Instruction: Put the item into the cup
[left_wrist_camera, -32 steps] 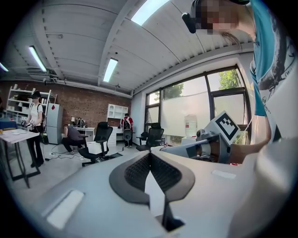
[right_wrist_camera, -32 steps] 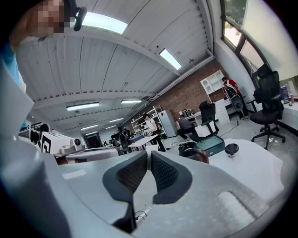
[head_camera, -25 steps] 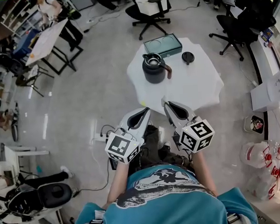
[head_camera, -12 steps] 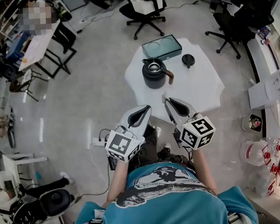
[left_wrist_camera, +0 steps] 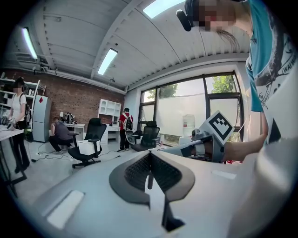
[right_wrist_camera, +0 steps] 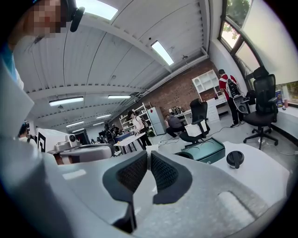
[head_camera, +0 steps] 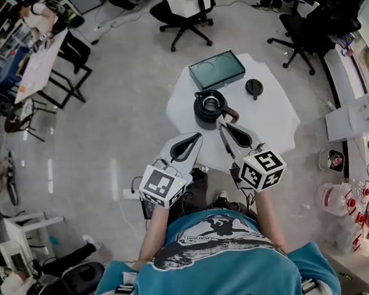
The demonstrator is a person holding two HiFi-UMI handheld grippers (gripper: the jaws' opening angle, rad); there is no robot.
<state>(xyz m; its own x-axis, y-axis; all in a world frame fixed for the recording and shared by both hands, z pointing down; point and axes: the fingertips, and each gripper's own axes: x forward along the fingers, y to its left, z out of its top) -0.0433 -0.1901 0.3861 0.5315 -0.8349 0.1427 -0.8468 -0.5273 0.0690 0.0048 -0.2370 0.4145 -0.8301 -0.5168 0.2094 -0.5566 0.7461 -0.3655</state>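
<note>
I'm holding the left gripper (head_camera: 195, 137) and right gripper (head_camera: 221, 127) closed and empty at the counter's (head_camera: 270, 116) near edge. Nothing is underway: the small black lid (head_camera: 253, 88) is lying just beside the lidless black pot (head_camera: 210, 107)

open-plan office, swivel chairs (left_wrist_camera: 95, 131), desks (head_camera: 38, 59), brick wall (left_wrist_camera: 65, 100), ceiling strip lights (left_wrist_camera: 108, 60)

Right hand-held gripper (right_wrist_camera: 148, 157), jaws together and empty, near a white table (right_wrist_camera: 265, 181) with green tray (right_wrist_camera: 205, 149) and black lid (right_wrist_camera: 235, 159).

No readable text, shirt print (head_camera: 216, 227) illegible (too small)
</note>
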